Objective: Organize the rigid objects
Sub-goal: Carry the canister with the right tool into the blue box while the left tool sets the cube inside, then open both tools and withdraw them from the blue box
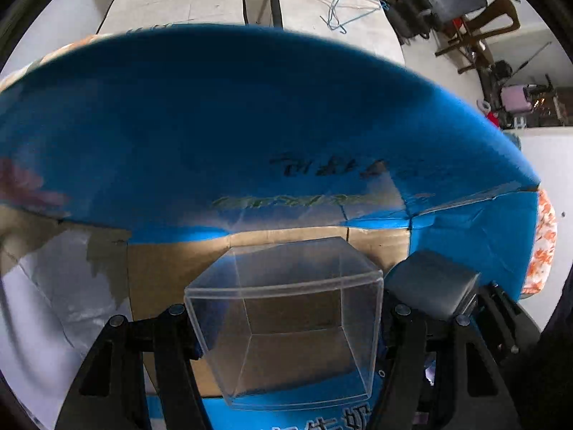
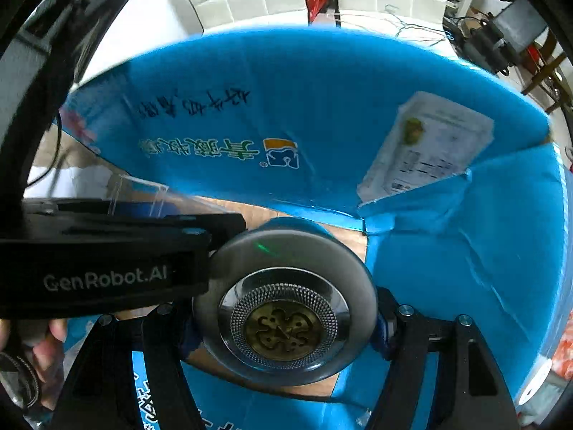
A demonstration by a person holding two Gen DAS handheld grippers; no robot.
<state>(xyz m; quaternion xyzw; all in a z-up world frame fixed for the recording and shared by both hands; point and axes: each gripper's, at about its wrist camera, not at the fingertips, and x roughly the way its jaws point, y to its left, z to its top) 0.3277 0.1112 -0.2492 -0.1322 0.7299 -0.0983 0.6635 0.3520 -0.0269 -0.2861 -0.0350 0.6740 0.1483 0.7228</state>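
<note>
My left gripper (image 1: 288,326) is shut on a clear plastic box (image 1: 286,322) and holds it inside a blue cardboard carton (image 1: 250,118), above its brown floor. The right gripper's grey body (image 1: 433,286) sits just right of the box. My right gripper (image 2: 286,322) is shut on a round grey disc with a brass emblem (image 2: 286,319), also inside the carton (image 2: 322,107). The left gripper's black body (image 2: 104,261), marked GenRobot.AI, is close at left with the clear box's edge (image 2: 139,193) showing above it.
The carton's blue walls and flaps rise on the far and right sides, with a white label (image 2: 426,147) on the wall. Clear plastic sheet (image 1: 61,276) lies left of the carton. A chair and clutter (image 1: 465,10) stand on the tiled floor beyond.
</note>
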